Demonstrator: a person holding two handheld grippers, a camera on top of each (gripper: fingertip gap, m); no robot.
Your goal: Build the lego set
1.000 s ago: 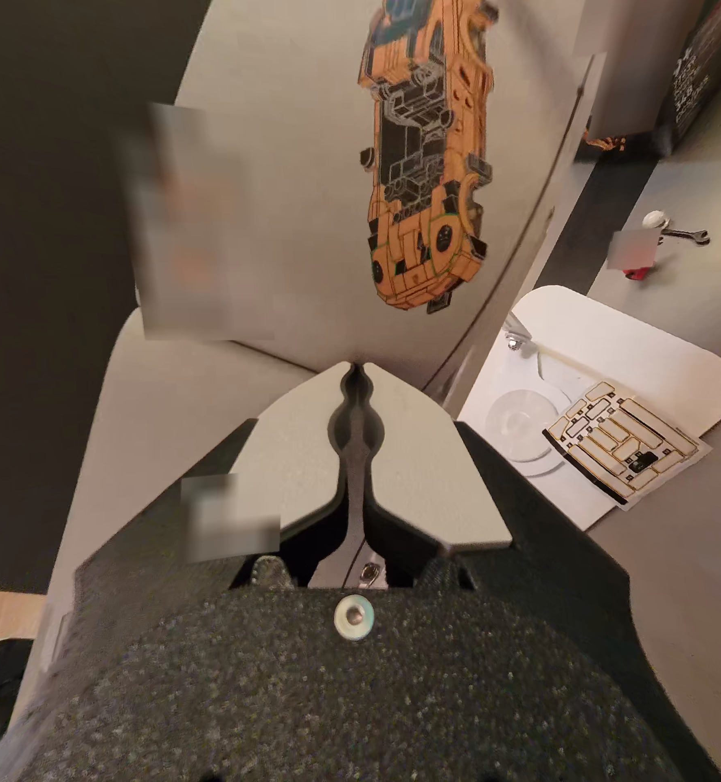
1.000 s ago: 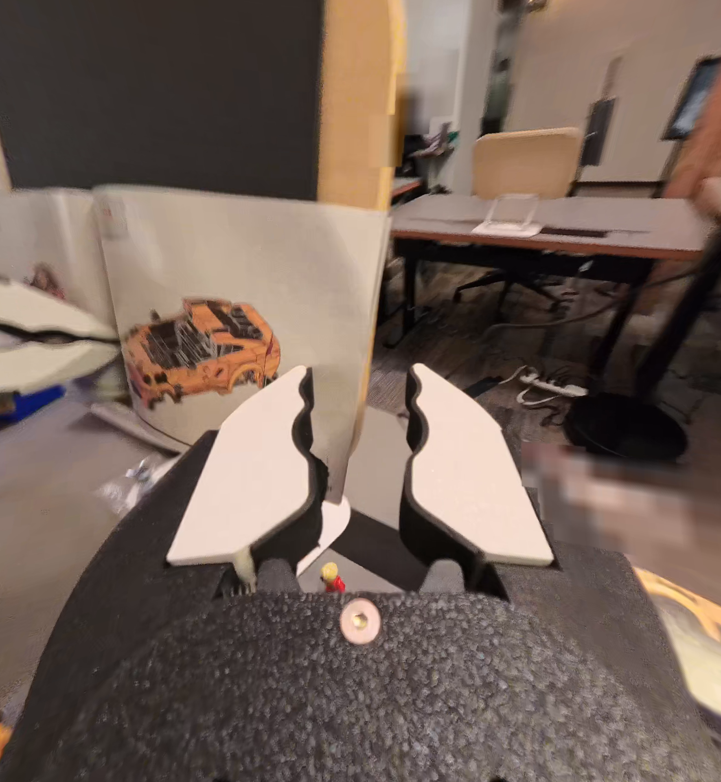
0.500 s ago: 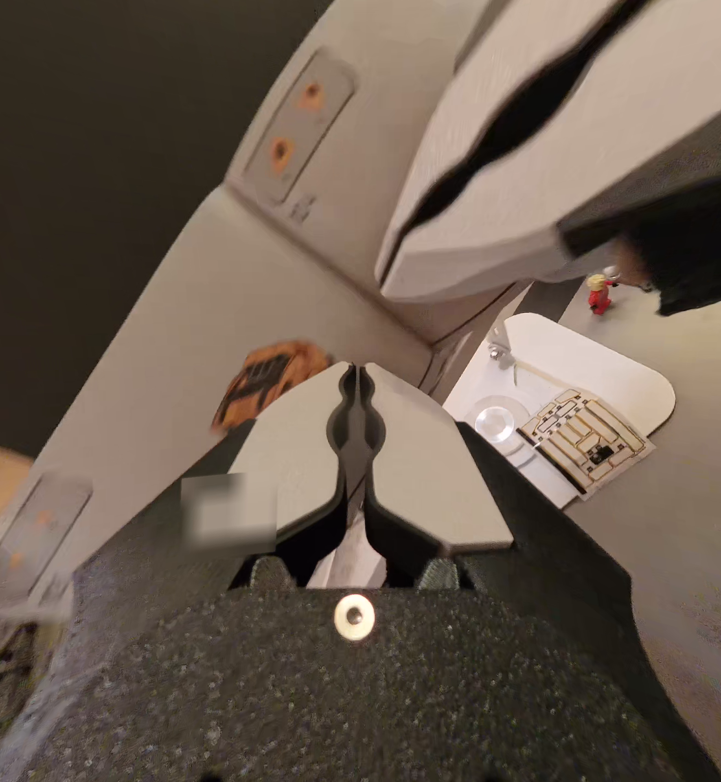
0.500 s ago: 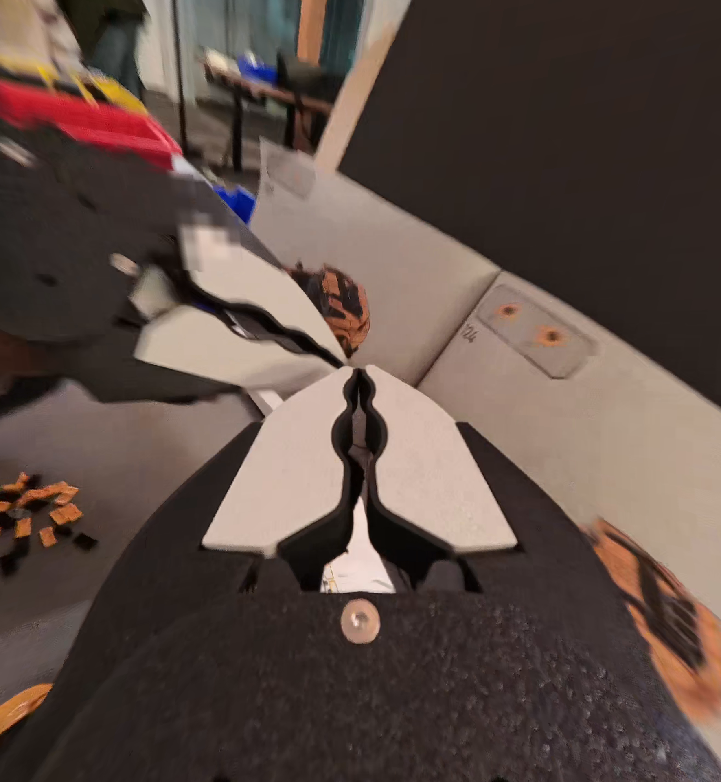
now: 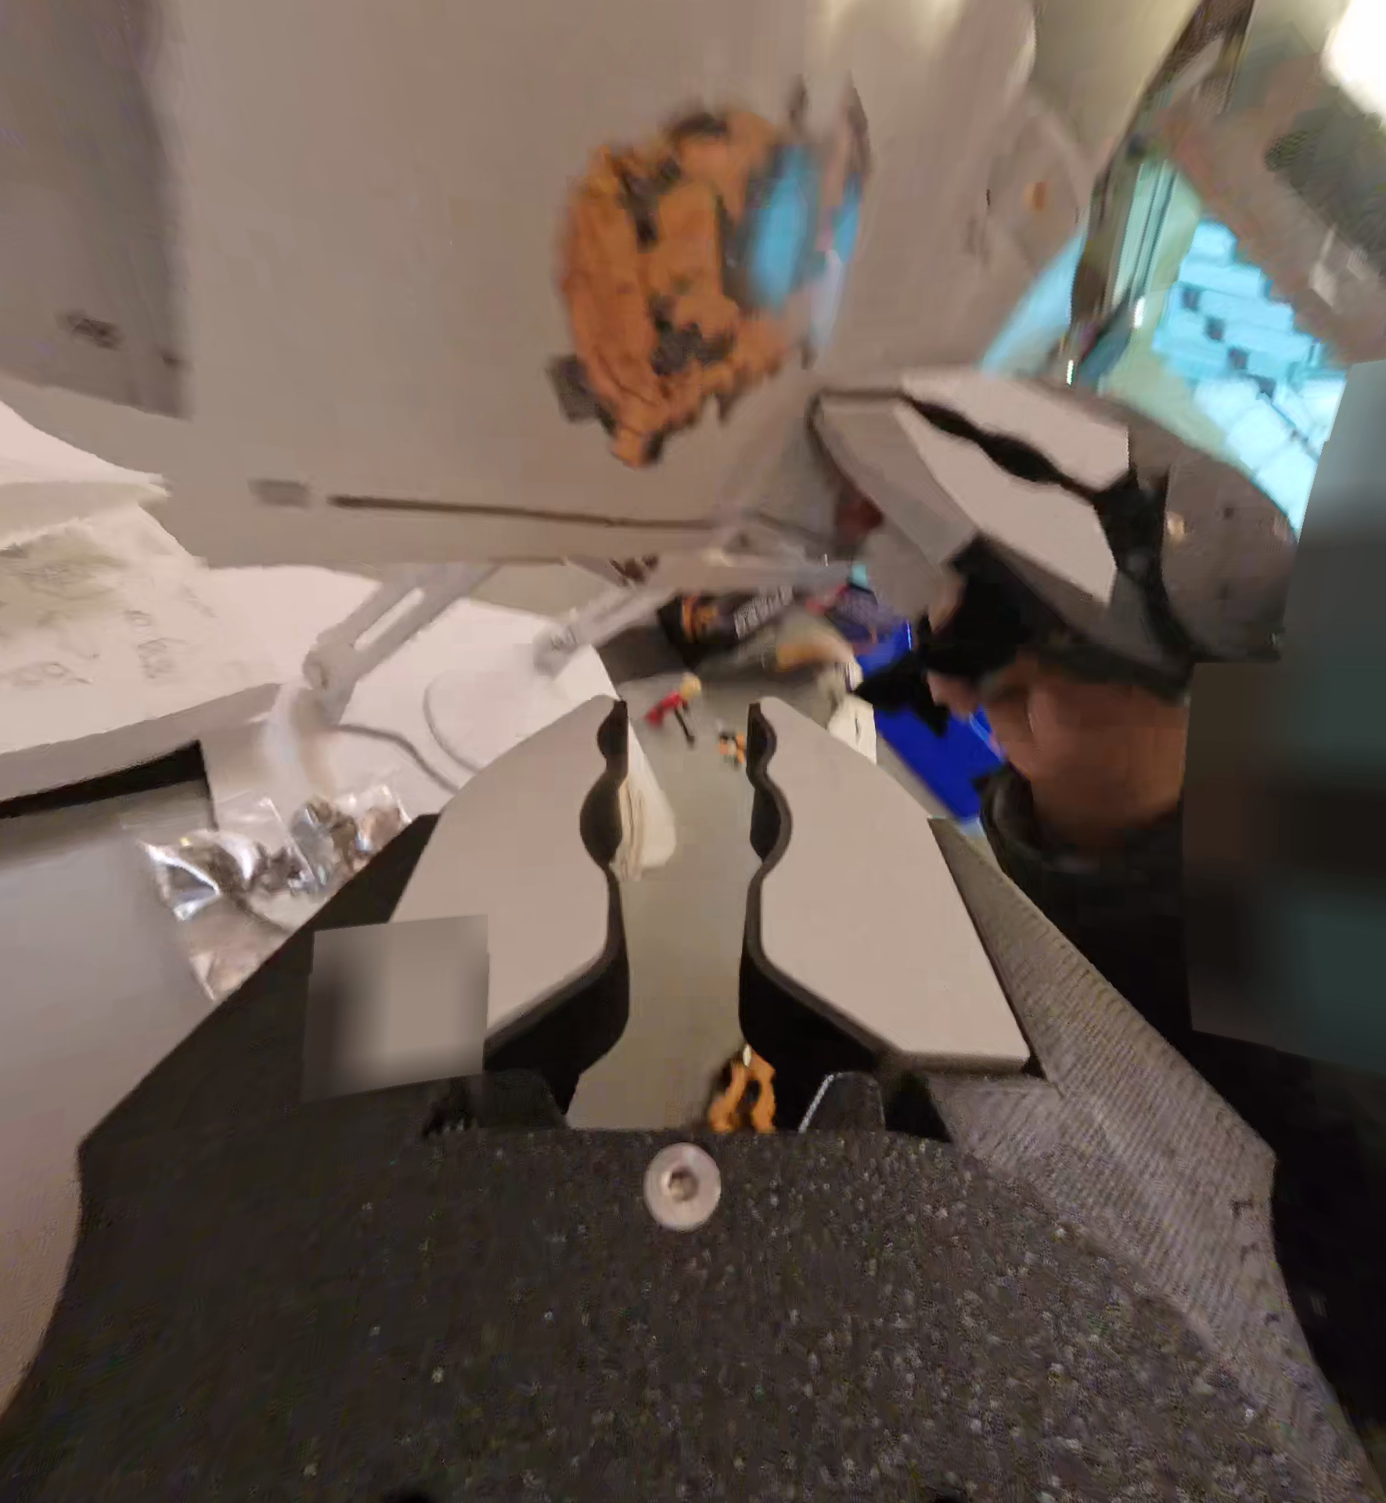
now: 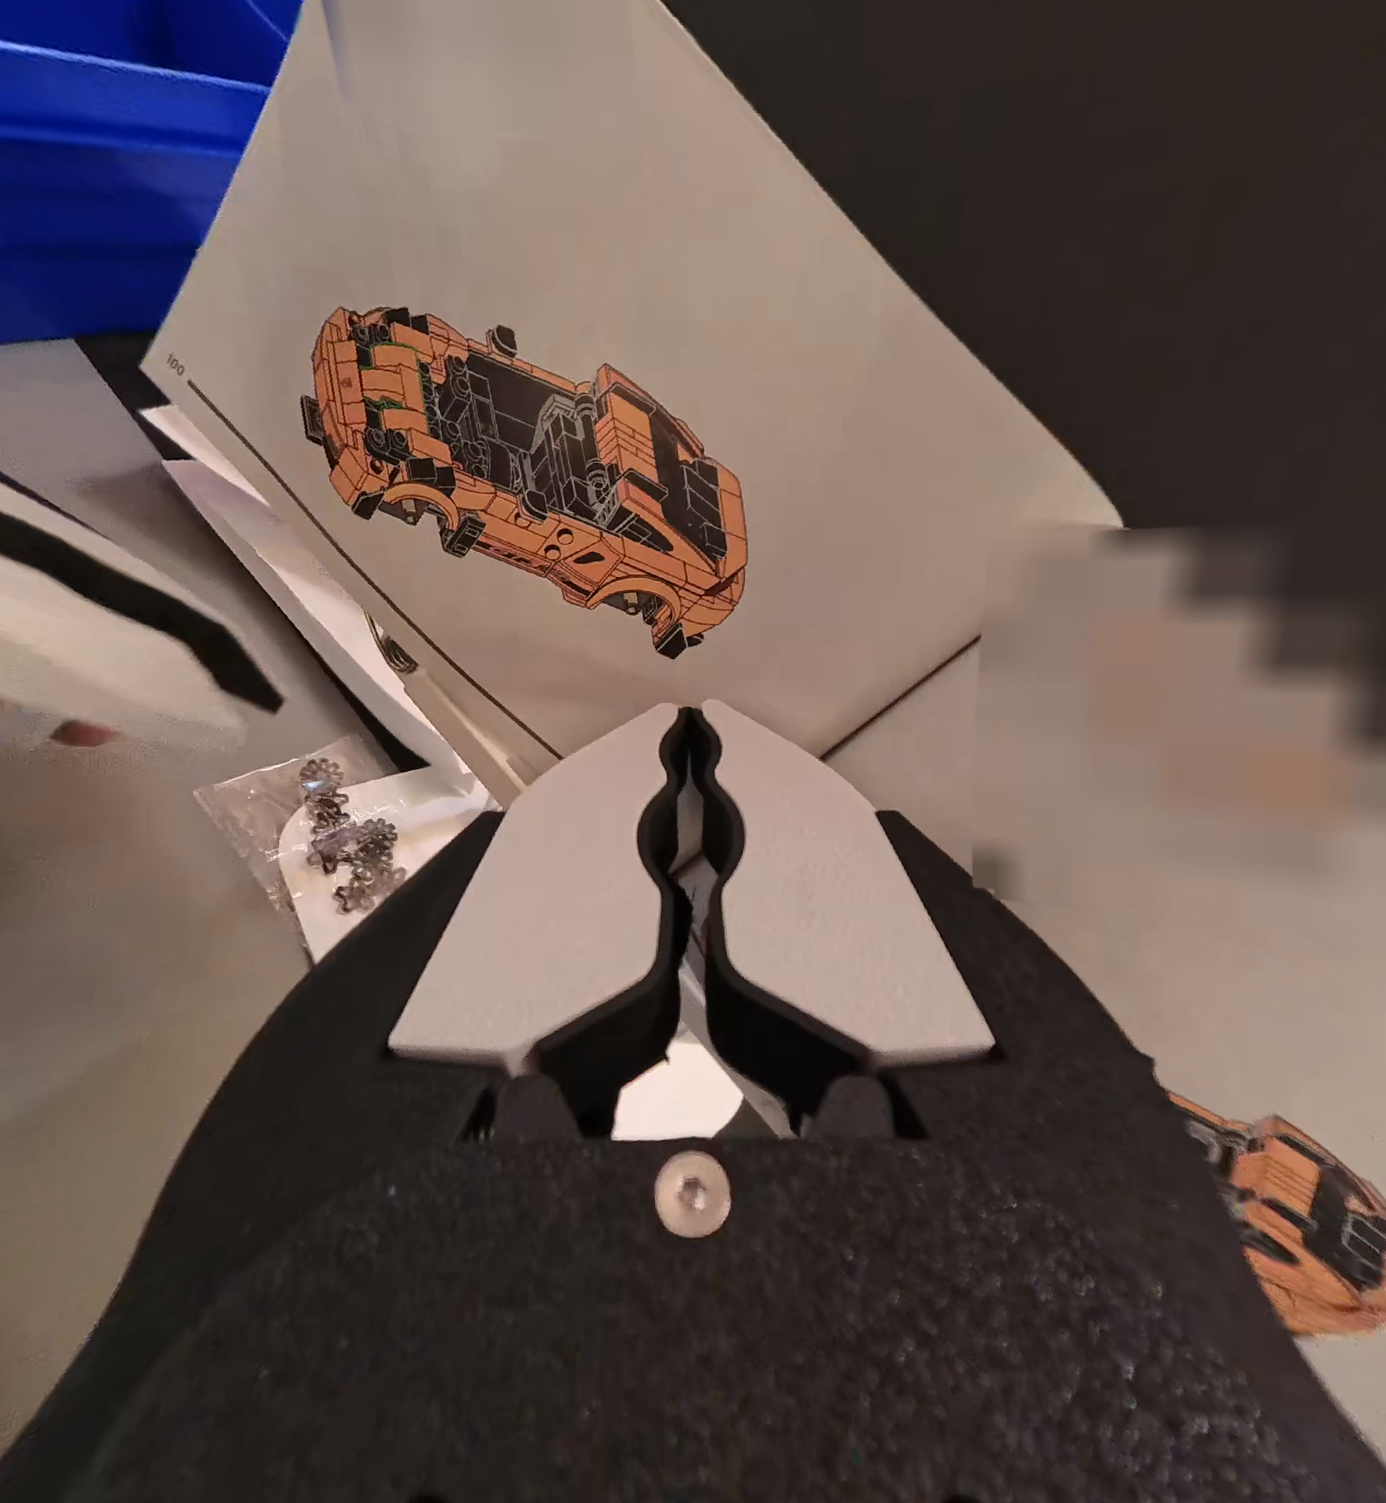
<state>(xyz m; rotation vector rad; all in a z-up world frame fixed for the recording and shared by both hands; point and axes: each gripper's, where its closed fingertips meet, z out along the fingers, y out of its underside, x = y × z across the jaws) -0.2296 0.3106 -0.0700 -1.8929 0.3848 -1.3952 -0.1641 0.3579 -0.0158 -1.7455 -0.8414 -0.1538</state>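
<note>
The instruction booklet stands open, and its page [image 6: 673, 268] shows an orange car drawing [image 6: 527, 480]. My right gripper [image 6: 693, 716] is shut on the lower edge of that page. In the left wrist view the page [image 5: 397, 268] is blurred overhead, with the right gripper [image 5: 998, 455] shut at its corner. My left gripper [image 5: 681, 716] is open and empty, low over the grey table. A small orange Lego piece [image 5: 742, 1094] lies between its finger bases. A clear bag of small dark parts [image 6: 348, 846] lies left of my right gripper; it also shows in the left wrist view [image 5: 266, 854].
A red minifigure [image 5: 673, 703] and tiny loose pieces lie on the table ahead of my left gripper. A blue bin [image 6: 79, 163] stands at the back left. Another booklet page with a car drawing [image 6: 1307, 1236] lies at the right. The left gripper [image 6: 63, 618] shows blurred at the left.
My left gripper has opened and let go of the page, dropping toward the table. My right gripper, open a second ago, has shut on the page and holds it up.
</note>
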